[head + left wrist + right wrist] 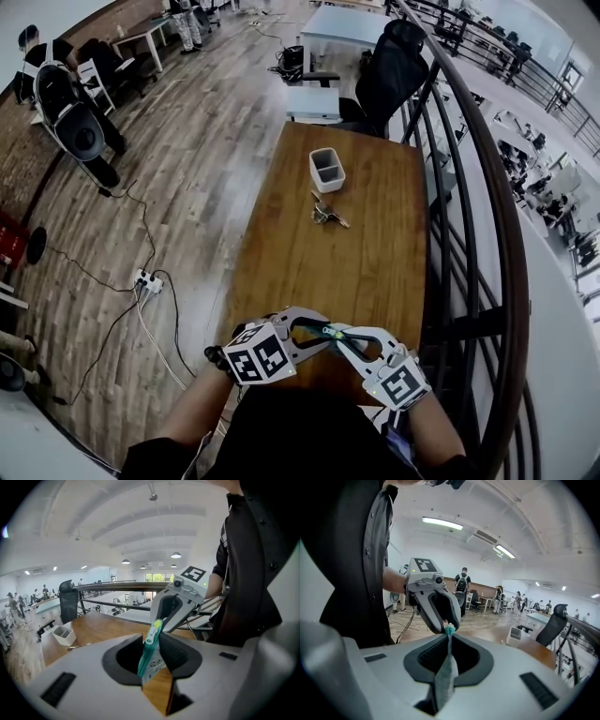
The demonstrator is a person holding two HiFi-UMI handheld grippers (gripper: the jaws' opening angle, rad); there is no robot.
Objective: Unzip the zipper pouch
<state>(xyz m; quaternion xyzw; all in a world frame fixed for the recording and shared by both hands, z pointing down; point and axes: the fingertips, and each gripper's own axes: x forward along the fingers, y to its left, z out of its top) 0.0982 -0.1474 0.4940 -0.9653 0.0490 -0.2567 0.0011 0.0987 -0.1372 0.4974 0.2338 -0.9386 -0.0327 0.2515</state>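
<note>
Left gripper (pixel 317 332) clamped on teal zipper pouch (pixel 151 656); right gripper (pixel 341 337) closed, pinching its thin edge over wooden table (pixel 309 253).

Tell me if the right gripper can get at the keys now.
Probably not yet: the right gripper is shut on the zipper pouch, though bare tabletop lies between it and the keys.

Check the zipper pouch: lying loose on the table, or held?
Held. The left gripper and right gripper are each shut on the zipper pouch from opposite ends, so it spans between them.
</note>
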